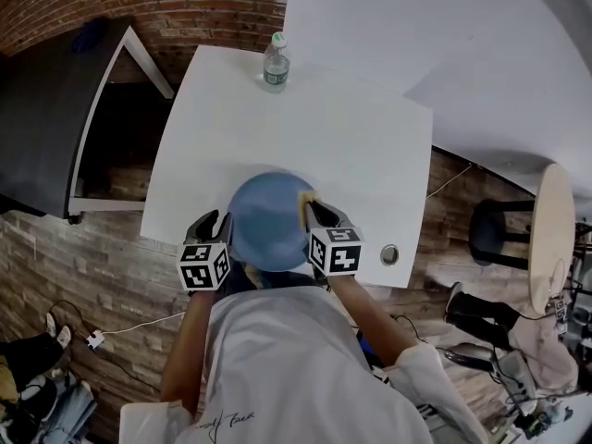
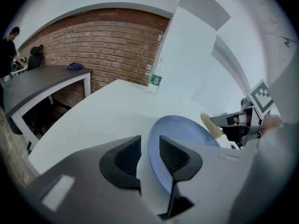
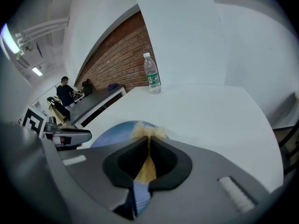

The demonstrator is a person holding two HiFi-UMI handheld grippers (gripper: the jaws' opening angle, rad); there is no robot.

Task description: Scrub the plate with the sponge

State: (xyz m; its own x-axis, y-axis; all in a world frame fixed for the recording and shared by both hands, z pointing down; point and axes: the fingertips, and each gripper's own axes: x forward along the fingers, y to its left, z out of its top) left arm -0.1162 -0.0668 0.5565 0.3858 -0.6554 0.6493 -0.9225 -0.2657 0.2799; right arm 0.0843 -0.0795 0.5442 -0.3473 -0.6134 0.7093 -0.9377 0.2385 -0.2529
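A blue plate (image 1: 268, 220) rests at the near edge of the white table (image 1: 351, 137). My left gripper (image 1: 215, 222) is at the plate's left rim. In the left gripper view the plate (image 2: 182, 127) has its rim between the jaws of the left gripper (image 2: 149, 153), close to the right pad, with a strip of white table showing beside the left pad. My right gripper (image 1: 314, 209) is shut on a yellow sponge (image 1: 306, 198) at the plate's far right rim. In the right gripper view the sponge (image 3: 148, 132) is squeezed thin between the jaws of the right gripper (image 3: 148, 155), above the plate (image 3: 112, 132).
A clear water bottle (image 1: 276, 63) with a green label stands at the table's far edge. A dark desk (image 1: 46, 128) is to the left, a round stool (image 1: 550, 239) to the right. A round metal grommet (image 1: 389, 254) sits near the table's front right corner.
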